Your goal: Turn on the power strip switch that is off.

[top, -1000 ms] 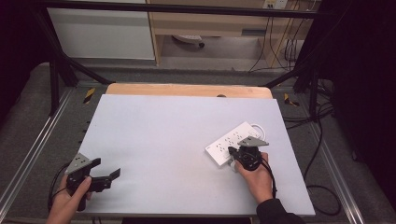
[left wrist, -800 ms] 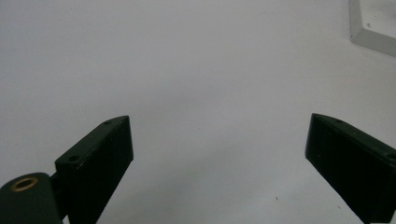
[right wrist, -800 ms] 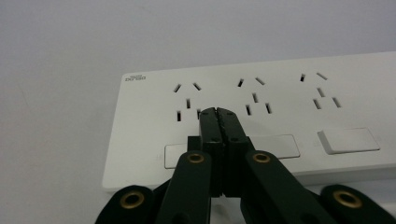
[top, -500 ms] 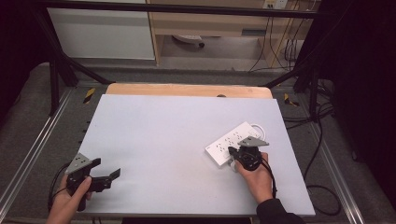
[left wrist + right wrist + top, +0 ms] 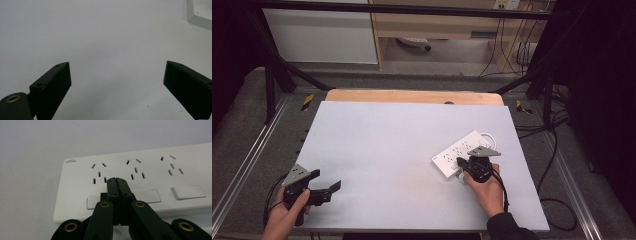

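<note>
A: The right tool (image 5: 117,185), with its two black jaws pressed flat together and nothing between them, is hovering over the white plastic power strip (image 5: 140,180) with its rows of slotted sockets. The tips are sitting right at the wide white rocker switch (image 5: 146,196) between the first two socket groups.

B: And the strip itself is lying flat on the pale grey worktop (image 5: 402,150), toward the right side, angled with one end pointing to the far right corner. Its white cable (image 5: 488,135) is curling out behind that far end.

A: So I'm judging that the closed tips are about to press a switch. What's worrying me is that the strip is resting loose, with nothing pinning it. A push that is coming in at a slant could be sliding the whole strip away instead of tipping the rocker.

B: The left tool (image 5: 319,187) isn't helping either. It's sitting well apart at the near left corner, jaws spread wide over bare worktop, gripping nothing.

A: There's also the aim. The tips are narrow and are lying near the switch's edge, close to the socket slots. If they are drifting forward, they could be catching in a slot or skating off the smooth plastic.

B: Whether the tips are actually touching the strip, I cannot tell.
</note>
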Tool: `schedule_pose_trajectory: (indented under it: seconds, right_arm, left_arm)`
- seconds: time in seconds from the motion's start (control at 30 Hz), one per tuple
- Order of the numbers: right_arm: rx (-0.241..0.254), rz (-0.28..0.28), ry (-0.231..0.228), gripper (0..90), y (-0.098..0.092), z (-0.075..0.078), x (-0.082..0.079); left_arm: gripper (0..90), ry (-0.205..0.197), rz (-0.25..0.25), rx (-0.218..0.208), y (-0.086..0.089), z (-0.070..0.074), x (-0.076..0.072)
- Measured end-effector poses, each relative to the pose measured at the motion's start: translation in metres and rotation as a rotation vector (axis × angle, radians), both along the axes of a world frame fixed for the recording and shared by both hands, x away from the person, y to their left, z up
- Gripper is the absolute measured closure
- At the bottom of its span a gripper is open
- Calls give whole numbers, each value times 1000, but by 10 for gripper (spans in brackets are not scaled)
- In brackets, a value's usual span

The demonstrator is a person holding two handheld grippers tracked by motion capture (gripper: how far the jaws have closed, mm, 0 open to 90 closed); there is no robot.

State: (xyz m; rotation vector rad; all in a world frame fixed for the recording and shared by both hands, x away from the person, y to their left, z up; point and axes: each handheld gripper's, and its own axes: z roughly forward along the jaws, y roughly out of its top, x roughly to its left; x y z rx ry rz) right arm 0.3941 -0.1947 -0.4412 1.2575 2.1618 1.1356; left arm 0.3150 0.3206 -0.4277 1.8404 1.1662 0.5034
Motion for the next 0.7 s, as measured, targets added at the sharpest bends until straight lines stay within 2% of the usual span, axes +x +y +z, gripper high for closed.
schedule_pose_trajectory:
  seconds: [0.7]
  right_arm:
    - [4,6,-4,900,0,0,0]
  left_arm:
    - [77,-2,0,-2,0,0,0]
